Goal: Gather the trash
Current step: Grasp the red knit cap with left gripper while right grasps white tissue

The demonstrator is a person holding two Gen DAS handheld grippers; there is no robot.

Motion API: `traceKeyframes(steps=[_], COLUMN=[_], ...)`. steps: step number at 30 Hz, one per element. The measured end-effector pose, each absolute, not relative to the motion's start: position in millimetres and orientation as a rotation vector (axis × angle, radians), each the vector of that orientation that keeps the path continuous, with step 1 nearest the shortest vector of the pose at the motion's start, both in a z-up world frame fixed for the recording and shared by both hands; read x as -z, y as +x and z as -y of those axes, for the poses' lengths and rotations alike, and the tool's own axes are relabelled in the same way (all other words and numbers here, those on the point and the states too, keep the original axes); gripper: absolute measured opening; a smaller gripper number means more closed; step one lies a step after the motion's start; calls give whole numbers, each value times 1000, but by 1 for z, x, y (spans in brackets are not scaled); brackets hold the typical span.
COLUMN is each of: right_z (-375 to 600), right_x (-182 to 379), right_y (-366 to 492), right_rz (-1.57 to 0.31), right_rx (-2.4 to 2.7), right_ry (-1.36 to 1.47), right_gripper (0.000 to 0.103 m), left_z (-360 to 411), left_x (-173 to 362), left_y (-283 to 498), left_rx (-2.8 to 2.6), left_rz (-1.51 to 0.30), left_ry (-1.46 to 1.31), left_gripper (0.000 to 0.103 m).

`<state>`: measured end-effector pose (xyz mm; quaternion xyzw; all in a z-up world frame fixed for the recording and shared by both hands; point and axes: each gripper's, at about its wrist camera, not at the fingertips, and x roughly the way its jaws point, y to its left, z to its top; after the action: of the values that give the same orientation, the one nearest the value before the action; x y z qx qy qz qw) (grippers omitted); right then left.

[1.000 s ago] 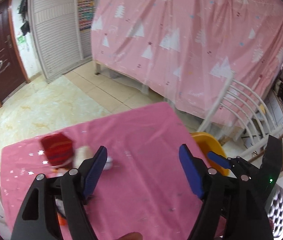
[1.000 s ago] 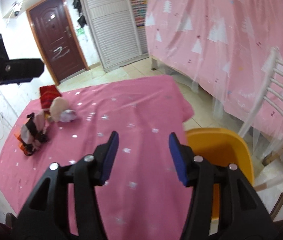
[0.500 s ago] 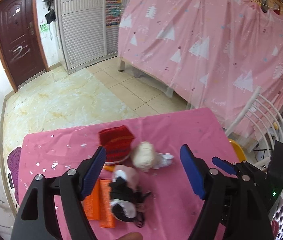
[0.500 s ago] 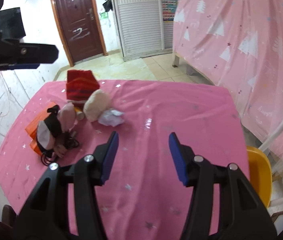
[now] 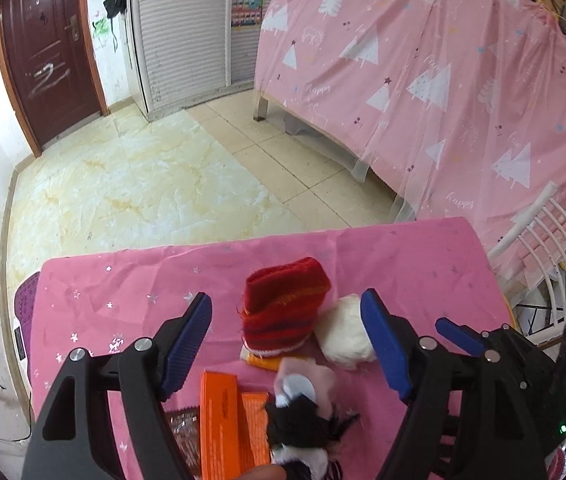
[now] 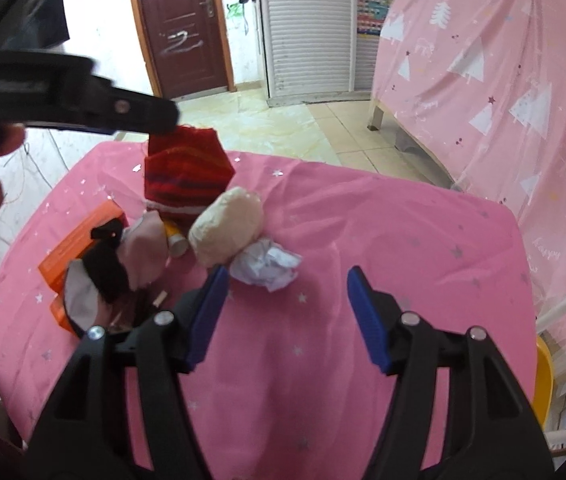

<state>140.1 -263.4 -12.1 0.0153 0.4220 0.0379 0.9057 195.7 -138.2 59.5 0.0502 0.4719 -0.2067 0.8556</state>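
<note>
A pile lies on the pink tablecloth (image 6: pixel 383 240): a red knitted sock (image 5: pixel 283 312) (image 6: pixel 185 176), a cream ball (image 5: pixel 345 336) (image 6: pixel 229 230), a pink and black sock (image 5: pixel 303 408) (image 6: pixel 123 256), orange boxes (image 5: pixel 223 428) (image 6: pixel 75 248) and a crumpled white paper (image 6: pixel 269 266). My left gripper (image 5: pixel 287 344) is open above the pile, empty. My right gripper (image 6: pixel 287 312) is open and empty, just in front of the crumpled paper. The left gripper also shows in the right wrist view (image 6: pixel 83 112), at upper left.
A yellow chair seat (image 6: pixel 543 376) and a white chair back (image 5: pixel 543 232) stand at the table's right edge. A pink curtain (image 5: pixel 443 60) hangs behind. A tiled floor (image 5: pixel 143 176) and a brown door (image 5: pixel 51 60) lie beyond the table.
Both grippers have swung left towards the pile and come closer to it. The pile now lies between the left fingers. Both stayed open.
</note>
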Motion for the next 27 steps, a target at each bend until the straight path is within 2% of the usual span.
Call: traceKeyframes(steps=[10,14,18,20,21,22,25,27], right_z=[254,252,252,250,249,247,246,250], right_x=[27,30,30,32,32,33,32,32], right_y=[159,164,165,166,166,166,165,166], right_rz=[-934,-946,-946,-950,-950,-951,-946,-942], right_rx=[-106,-110,-121,-130,-133,-135,-124,-119], right_ry=[-7,-18,-12,-17,-22,-27,-37,-28], right_gripper=[60,60,60,60,58,52,35,34], left_z=[144,147,148,148,148,148,145,143], left_x=[-31,-24,-18,-15,-14,-14,-13,-13], left_y=[230,234,232,232,231,230,230,228], left_rx=[496,526,550,549,539,533,530,525], left_rz=[-1084,-1114,-1128,-1133,-1130,-1127,-1130,-1127], left_ry=[86,73,71,72,73,74,59,50], left_gripper=[70,46,34,22,20,14,10,9])
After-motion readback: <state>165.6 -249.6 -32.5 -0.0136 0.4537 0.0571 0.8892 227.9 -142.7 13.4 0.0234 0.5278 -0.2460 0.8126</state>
